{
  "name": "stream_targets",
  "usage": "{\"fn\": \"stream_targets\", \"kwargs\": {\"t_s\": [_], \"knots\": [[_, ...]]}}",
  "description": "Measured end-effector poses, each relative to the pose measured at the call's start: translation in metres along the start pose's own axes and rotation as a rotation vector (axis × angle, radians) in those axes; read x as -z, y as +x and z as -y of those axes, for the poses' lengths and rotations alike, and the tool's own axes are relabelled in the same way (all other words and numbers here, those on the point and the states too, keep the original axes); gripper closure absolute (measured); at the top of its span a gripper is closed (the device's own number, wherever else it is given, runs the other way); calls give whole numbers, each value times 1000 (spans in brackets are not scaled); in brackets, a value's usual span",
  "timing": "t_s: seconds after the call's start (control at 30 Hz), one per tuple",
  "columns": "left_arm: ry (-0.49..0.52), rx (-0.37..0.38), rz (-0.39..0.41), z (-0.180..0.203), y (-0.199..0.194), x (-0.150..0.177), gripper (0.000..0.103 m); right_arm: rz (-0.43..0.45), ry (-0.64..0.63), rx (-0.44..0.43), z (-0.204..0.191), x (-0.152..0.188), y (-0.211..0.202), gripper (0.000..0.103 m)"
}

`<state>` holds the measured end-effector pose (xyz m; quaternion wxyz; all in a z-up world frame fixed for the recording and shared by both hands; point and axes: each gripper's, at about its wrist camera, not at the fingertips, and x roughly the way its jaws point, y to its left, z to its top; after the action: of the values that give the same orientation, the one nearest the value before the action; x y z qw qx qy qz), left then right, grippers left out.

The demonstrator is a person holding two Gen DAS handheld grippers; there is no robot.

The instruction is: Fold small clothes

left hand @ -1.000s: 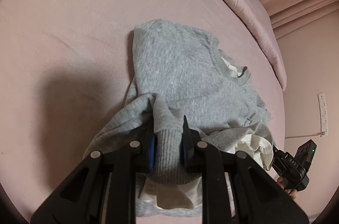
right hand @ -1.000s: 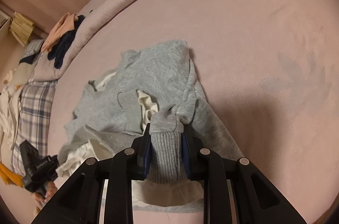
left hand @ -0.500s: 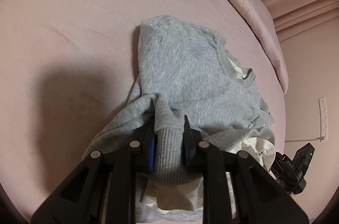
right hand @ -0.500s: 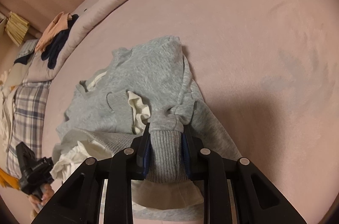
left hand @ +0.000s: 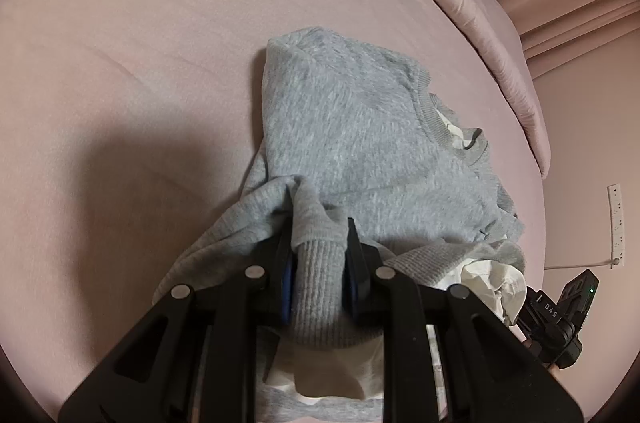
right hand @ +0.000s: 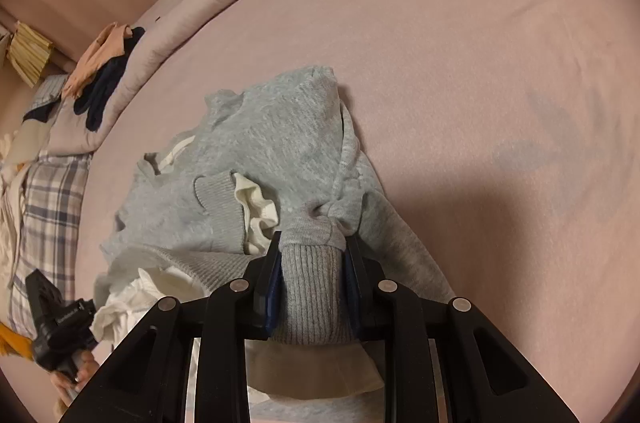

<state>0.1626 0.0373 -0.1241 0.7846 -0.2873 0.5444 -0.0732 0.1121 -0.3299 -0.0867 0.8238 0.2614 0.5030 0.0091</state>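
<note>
A small grey sweatshirt (left hand: 372, 143) with a white inner layer lies bunched on the pink bed; it also shows in the right wrist view (right hand: 276, 143). My left gripper (left hand: 318, 255) is shut on a ribbed grey hem part of it. My right gripper (right hand: 314, 255) is shut on another ribbed hem part. White lining (right hand: 256, 211) shows beside a ribbed cuff (right hand: 218, 199) and under both grippers. The neckline (left hand: 448, 127) faces right in the left wrist view. The other gripper shows at each view's lower edge (left hand: 556, 319) (right hand: 56, 319).
The pink sheet (left hand: 140, 63) spreads wide around the sweatshirt. A rolled pink duvet (left hand: 472, 3) runs along the far edge. Clothes lie piled on it (right hand: 104, 71), with plaid cloth (right hand: 44, 207) at left. A wall socket strip (left hand: 616, 219) is at right.
Both grippers have kept their hold on the hem and drawn back a little; the sweatshirt's body has slid along and sits lower in the left view, and looks a bit more stretched.
</note>
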Motion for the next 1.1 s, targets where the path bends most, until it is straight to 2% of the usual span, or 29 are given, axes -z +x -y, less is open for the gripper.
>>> {"fn": "stream_targets", "kwargs": {"t_s": [0.2,0.4,0.5,0.53,0.57,0.6,0.63,0.77,0.87,1.0,1.1], "knots": [[23,-23,18,4,1,3,81,5,-8,18,-2,1,2,80],[28,-16,18,4,-2,3,82,29,-18,71,-9,1,0,79],[50,-37,25,10,-7,4,78,43,-49,95,-14,2,-6,71],[58,-44,28,13,-10,4,73,56,-64,111,-17,2,-10,66],[66,-46,36,15,-15,4,62,69,-79,125,-19,3,-13,60],[74,-44,50,17,-20,5,55,90,-102,148,-22,3,-19,58],[82,-40,69,19,-28,6,42,116,-128,172,-25,4,-26,53],[159,-33,175,27,-66,16,25,193,-243,227,-37,8,-54,42],[214,-40,207,26,-85,32,19,214,-321,233,-43,16,-70,37],[254,-57,168,22,-86,55,20,205,-409,218,-49,32,-79,32],[257,-35,130,20,-77,68,23,173,-459,212,-51,45,-77,32]]}}
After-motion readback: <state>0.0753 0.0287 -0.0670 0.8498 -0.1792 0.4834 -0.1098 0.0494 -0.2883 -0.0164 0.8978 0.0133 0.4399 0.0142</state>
